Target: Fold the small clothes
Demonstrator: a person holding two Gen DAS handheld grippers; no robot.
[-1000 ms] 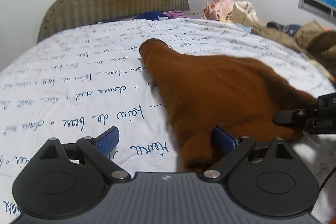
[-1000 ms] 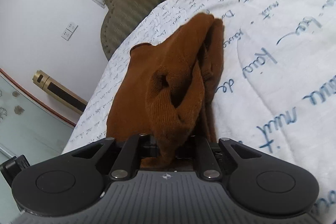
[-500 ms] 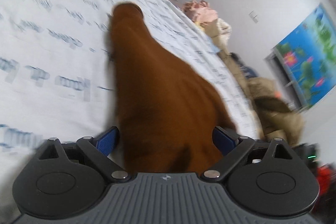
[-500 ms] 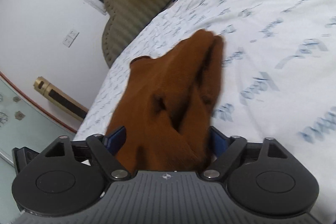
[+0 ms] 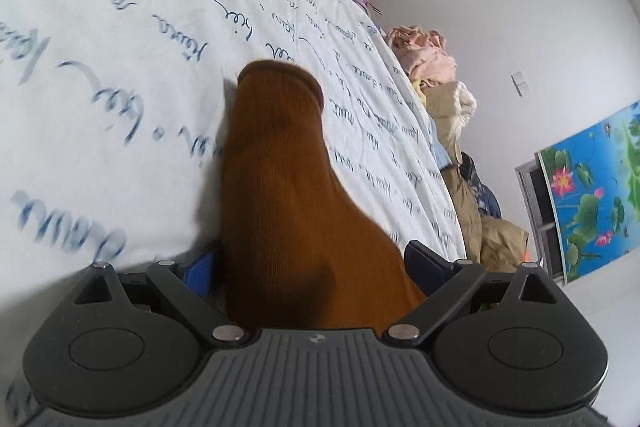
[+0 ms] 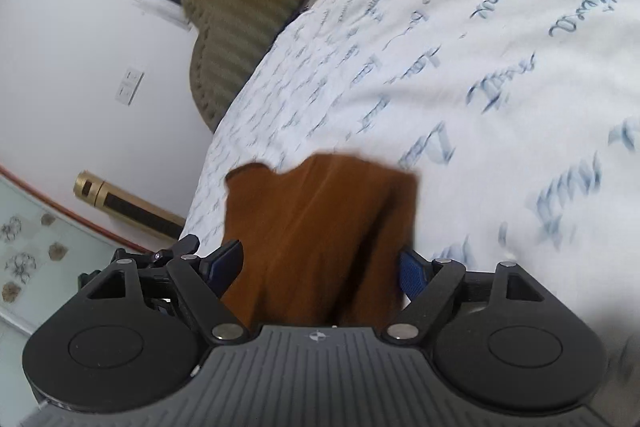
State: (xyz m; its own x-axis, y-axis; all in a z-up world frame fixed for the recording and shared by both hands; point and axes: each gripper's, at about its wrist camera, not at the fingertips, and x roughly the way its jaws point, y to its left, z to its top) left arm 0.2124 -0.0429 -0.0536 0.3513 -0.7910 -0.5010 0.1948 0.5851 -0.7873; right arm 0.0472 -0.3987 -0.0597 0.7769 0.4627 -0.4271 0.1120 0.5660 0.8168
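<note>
The left gripper (image 5: 312, 263) has its jaws spread wide. A brown knitted garment (image 5: 280, 195) lies between them, and its edges sit close to the blue pads (image 5: 200, 269); whether those pads press on the cloth cannot be told from the left wrist view. The garment runs away from the jaws in a narrowing band and ends in a rounded, cuff-like opening that rests on the bed (image 5: 100, 47).

The right gripper (image 6: 320, 267) also has its jaws standing wide, closing in slightly at this moment, with the same brown garment (image 6: 316, 227) between them. The cloth fills most of the gap and shows lengthwise folds. Its far edge is uneven and blurred. The dark left pad stands just clear of the cloth edge, while the blue right pad (image 6: 410, 273) is right beside the cloth.

The bed is covered by a white quilted cover printed with blue handwriting. At its head stands an olive, ribbed headboard (image 6: 240, 7) with a scalloped edge. Along the far side of the bed lies a heap of loose clothes (image 5: 440, 75), pink, cream and tan, with a blue and a purple piece nearer the headboard. No basket or box shows in either view. On the white wall hangs a bright picture of lotus flowers (image 5: 596, 187).
</note>
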